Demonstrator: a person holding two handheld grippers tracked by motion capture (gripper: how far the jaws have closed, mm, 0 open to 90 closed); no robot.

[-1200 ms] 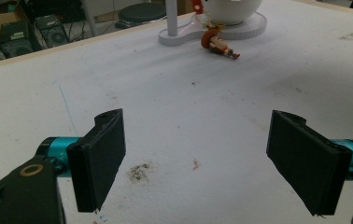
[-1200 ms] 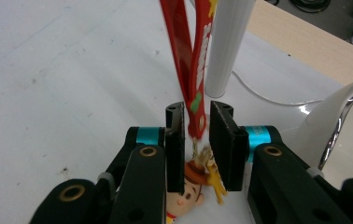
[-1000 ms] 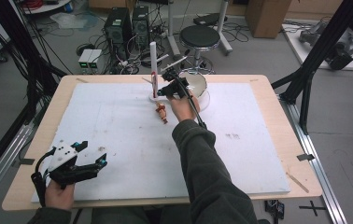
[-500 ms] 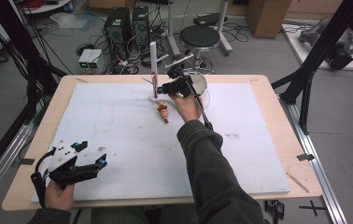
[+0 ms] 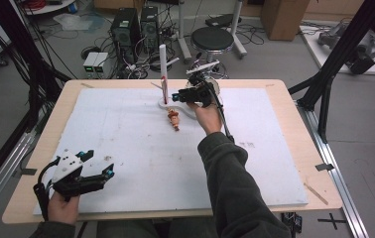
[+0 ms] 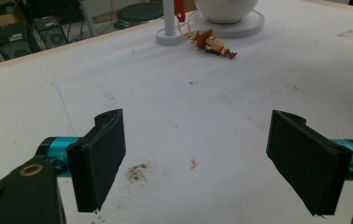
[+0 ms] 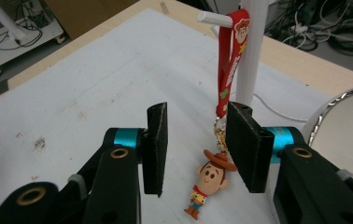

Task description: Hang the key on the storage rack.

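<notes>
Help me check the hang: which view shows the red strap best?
The right gripper view: the red strap hangs from the stand's peg, close and sharp. The high view shows it as a sliver; the left gripper view catches its lower end.

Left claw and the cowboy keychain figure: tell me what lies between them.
Bare white board, stained in places; nothing stands between the left claw and the cowboy keychain figure, as the left gripper view shows.
</notes>
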